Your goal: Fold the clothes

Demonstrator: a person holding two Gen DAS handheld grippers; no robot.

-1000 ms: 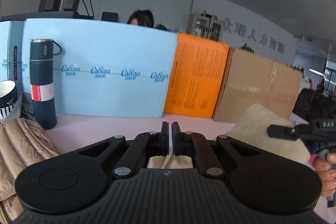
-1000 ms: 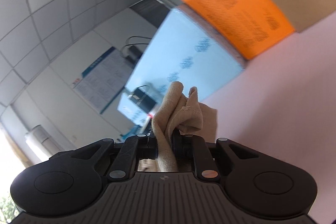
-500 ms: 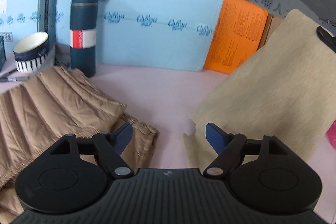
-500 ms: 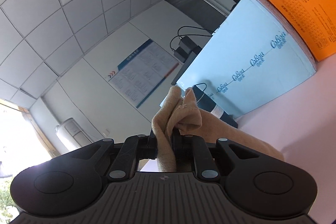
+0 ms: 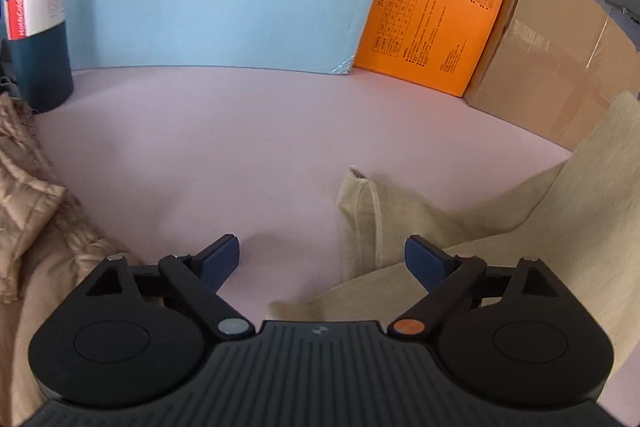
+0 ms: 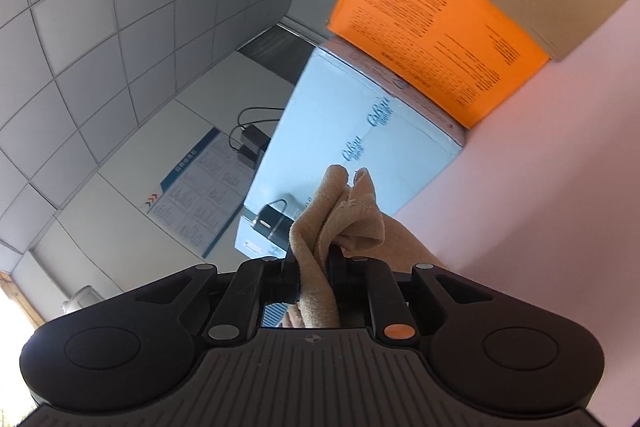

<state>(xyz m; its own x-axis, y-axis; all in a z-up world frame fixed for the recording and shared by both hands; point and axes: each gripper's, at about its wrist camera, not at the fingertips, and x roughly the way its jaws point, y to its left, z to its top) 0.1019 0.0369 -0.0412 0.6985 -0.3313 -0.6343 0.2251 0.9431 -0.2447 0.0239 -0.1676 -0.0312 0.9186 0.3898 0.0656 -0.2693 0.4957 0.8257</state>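
The pink tabletop (image 5: 248, 147) carries a row of upright boxes along its far edge: a light blue carton (image 5: 216, 7) printed with a repeated logo, an orange carton (image 5: 436, 7) beside it, and a plain cardboard box (image 5: 556, 59) at the right; a dark blue vacuum flask (image 5: 36, 15) stands at the left end; a quilted tan jacket (image 5: 36, 227) lies at the left; the beige garment (image 5: 500, 227) lies on the tabletop at the right, one hemmed corner (image 5: 360, 195) pointing toward the boxes; the left gripper (image 5: 322, 259) has just been opening, its jaws stand wide apart, the garment's corner between them, unpinched; the right gripper (image 6: 314, 267) is clamped on a bunched fold of the same beige garment (image 6: 340, 223).
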